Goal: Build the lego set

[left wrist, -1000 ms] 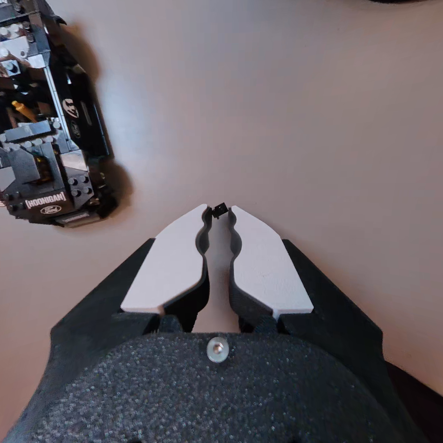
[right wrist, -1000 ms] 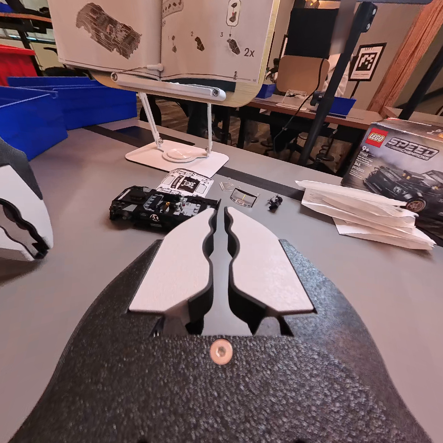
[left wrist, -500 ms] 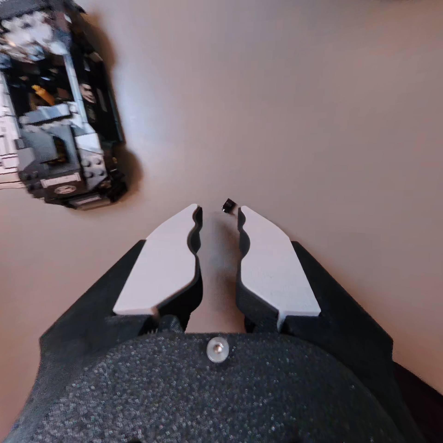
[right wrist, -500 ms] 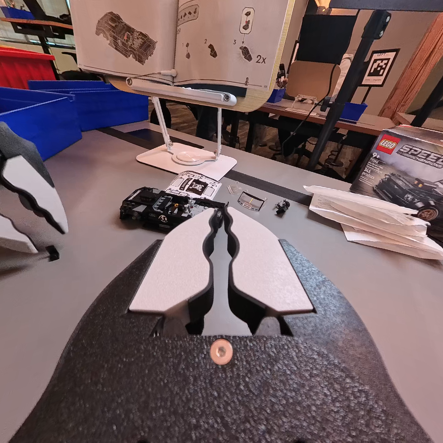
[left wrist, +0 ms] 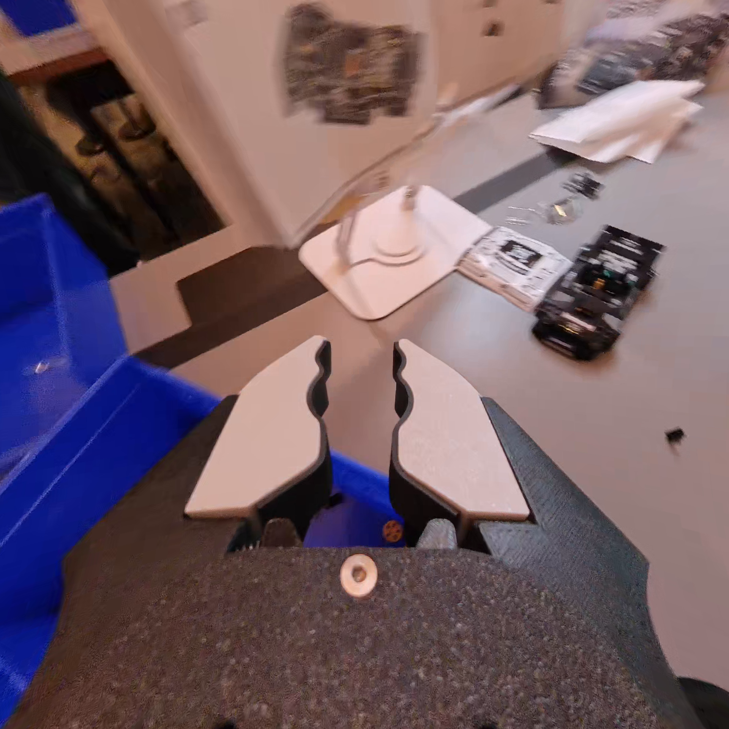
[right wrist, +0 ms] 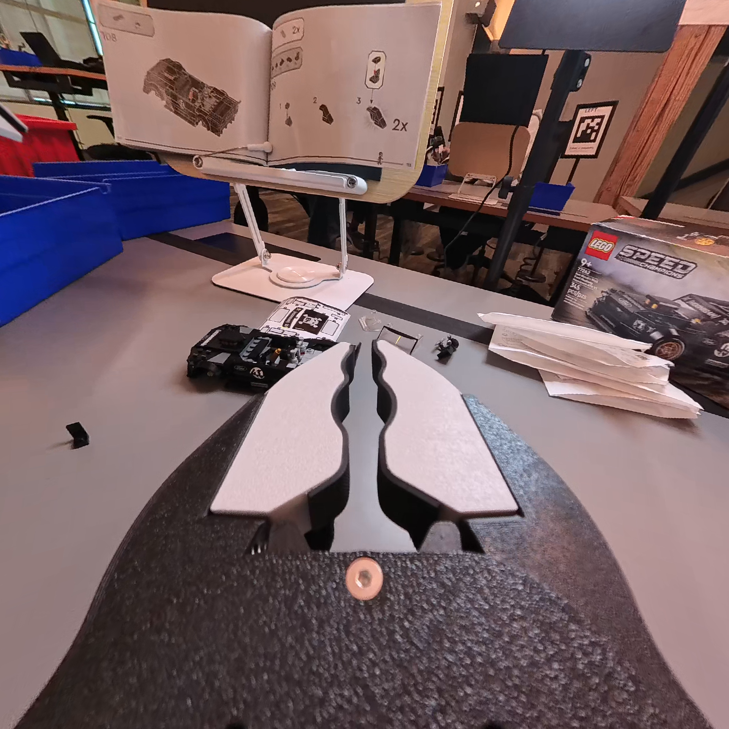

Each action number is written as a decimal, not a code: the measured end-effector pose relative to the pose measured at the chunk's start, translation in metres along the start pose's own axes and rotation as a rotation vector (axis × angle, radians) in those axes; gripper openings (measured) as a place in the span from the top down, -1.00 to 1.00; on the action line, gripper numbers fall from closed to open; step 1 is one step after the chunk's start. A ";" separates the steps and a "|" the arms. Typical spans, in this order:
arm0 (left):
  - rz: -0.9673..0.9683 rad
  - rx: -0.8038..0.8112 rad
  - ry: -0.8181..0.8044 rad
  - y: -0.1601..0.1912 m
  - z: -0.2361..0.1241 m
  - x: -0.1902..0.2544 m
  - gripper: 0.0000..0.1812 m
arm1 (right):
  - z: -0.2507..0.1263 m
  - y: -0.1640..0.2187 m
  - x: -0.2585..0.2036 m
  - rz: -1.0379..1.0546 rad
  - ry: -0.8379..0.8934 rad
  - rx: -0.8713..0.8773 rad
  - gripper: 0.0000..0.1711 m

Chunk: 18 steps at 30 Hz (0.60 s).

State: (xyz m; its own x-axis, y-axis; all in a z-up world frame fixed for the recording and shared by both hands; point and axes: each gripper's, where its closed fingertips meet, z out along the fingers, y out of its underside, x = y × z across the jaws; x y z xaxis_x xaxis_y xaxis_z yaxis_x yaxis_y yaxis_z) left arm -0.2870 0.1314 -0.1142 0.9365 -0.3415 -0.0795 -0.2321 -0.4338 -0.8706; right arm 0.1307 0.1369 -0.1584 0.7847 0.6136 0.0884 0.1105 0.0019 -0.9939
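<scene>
Right now your left claw hangs empty with its jaws spread apart, tilted over the corner of a blue bin that sits below and to its left. Off to that claw's right, a small black brick lies alone on the grey desk, well clear of the fingers. Farther ahead and to the right you see the part-built black car, with a sticker sheet just beside it and the white base of the book stand nearer the middle; this view is blurred, so finer detail is lost. Your right claw also holds nothing, its jaws drawn to a narrow slit. Just beyond its left fingertip sits the car, and the small black brick rests well to its left. Ahead, the open instruction booklet stands propped on the stand, while to the claw's right lie a clear windscreen piece, a small dark cluster of parts, a pile of white paper bags and the set's box.
</scene>
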 end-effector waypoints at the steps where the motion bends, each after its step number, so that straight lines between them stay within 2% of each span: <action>1: -0.054 -0.005 -0.037 0.006 -0.003 -0.021 0.67 | 0.000 0.000 -0.001 0.000 -0.004 -0.002 0.90; 5: -0.219 -0.116 -0.152 0.054 -0.001 -0.090 0.68 | 0.001 0.000 -0.005 -0.004 -0.016 -0.005 0.91; 9: -0.296 -0.283 -0.197 0.111 0.010 -0.123 0.67 | 0.002 0.004 -0.010 -0.010 -0.036 -0.017 0.92; 12: -0.315 -0.369 -0.215 0.137 0.018 -0.133 0.66 | 0.004 0.007 -0.011 -0.018 -0.040 -0.032 0.92; 18: -0.293 -0.457 -0.191 0.153 0.039 -0.134 0.64 | 0.005 0.009 -0.009 -0.017 -0.035 -0.038 0.92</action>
State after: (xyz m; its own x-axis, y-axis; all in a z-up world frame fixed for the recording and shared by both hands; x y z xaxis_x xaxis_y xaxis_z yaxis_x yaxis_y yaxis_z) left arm -0.4373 0.1437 -0.2557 0.9998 -0.0140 0.0103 -0.0055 -0.8186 -0.5743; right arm 0.1223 0.1353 -0.1685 0.7608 0.6409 0.1024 0.1473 -0.0169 -0.9890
